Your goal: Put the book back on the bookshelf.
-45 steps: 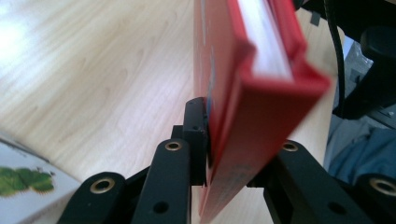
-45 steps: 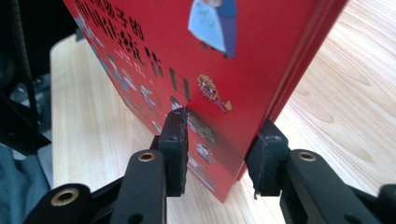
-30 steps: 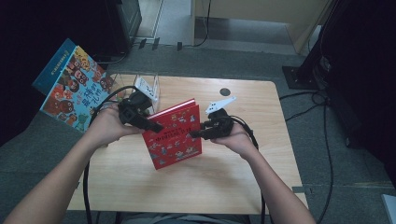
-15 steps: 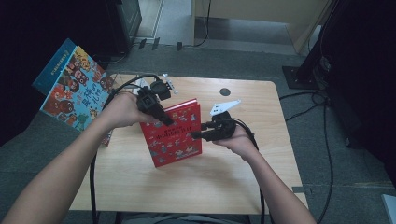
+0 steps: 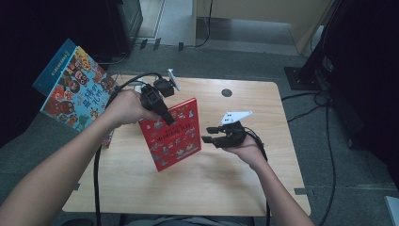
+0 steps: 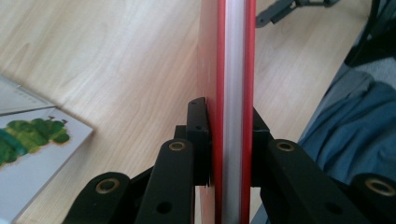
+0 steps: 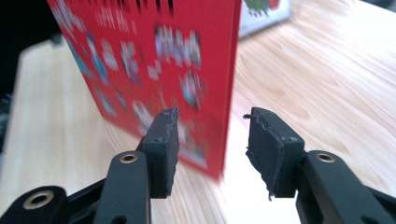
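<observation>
The wooden table (image 5: 197,188) carries the scene. Above its middle, the red picture book (image 5: 173,134) is held up off the tabletop. The left gripper (image 5: 162,113) has just closed its jaws, clamping the book's far-left corner. To its right, the right gripper (image 5: 211,134) has just been opening, its jaws apart beside the book's right edge, nothing between them.
</observation>
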